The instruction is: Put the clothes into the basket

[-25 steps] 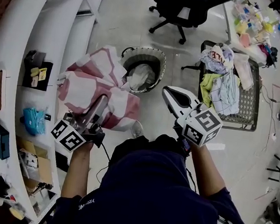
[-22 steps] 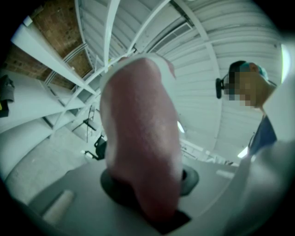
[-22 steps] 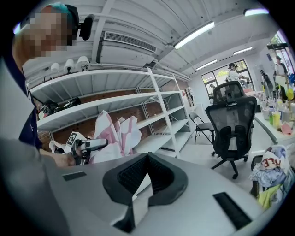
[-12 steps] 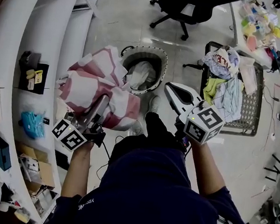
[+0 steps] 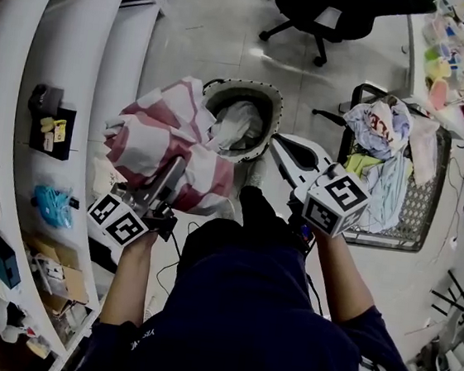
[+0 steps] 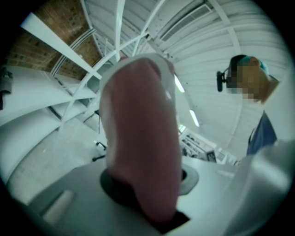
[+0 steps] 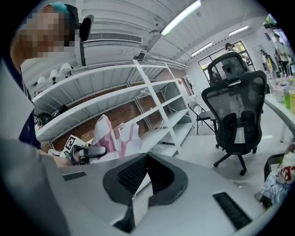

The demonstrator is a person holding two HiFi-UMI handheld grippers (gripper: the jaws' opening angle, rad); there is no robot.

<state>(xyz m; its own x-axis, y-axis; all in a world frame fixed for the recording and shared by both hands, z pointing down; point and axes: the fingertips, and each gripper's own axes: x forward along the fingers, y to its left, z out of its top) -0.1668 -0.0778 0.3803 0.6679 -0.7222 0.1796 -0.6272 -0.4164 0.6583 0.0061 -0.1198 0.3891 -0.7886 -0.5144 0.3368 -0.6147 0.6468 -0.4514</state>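
Edging nearer the basket at upper centre, the left gripper stays clamped on the pink-and-white cloth, which now overlaps the basket's left rim, while the right gripper, jaws together, holds nothing, so a drop-in looks close.

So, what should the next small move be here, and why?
Probably shift the left gripper over the basket opening before releasing: its jaws clamp the pink-and-white cloth, which hangs beside the basket's rim, not inside it.
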